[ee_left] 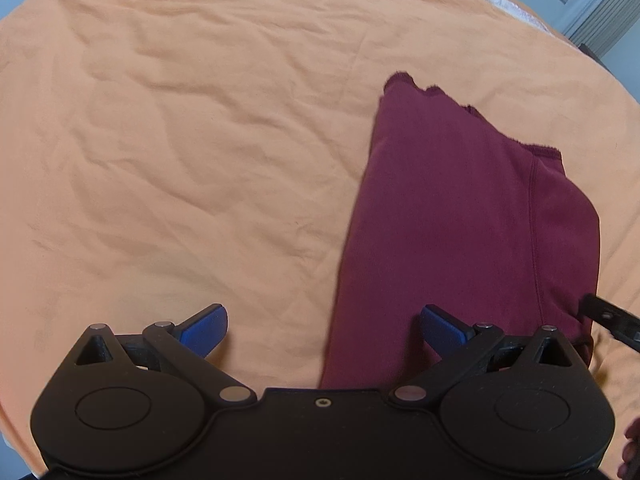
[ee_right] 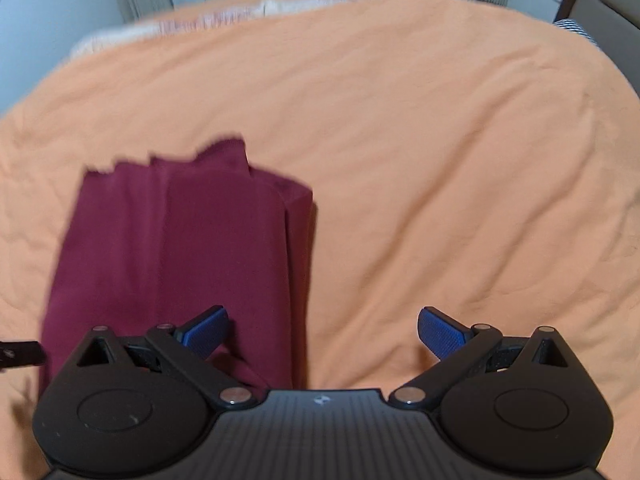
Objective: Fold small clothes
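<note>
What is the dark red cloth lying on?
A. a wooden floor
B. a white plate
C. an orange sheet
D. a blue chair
C: the dark red cloth lies folded flat on a wrinkled orange sheet that spreads out on every side of it in both wrist views, and both tools hang open with nothing held.

Maroon garment [ee_left: 460, 216] on orange sheet [ee_left: 180, 140]; blue fingers [ee_left: 206, 330].
</note>
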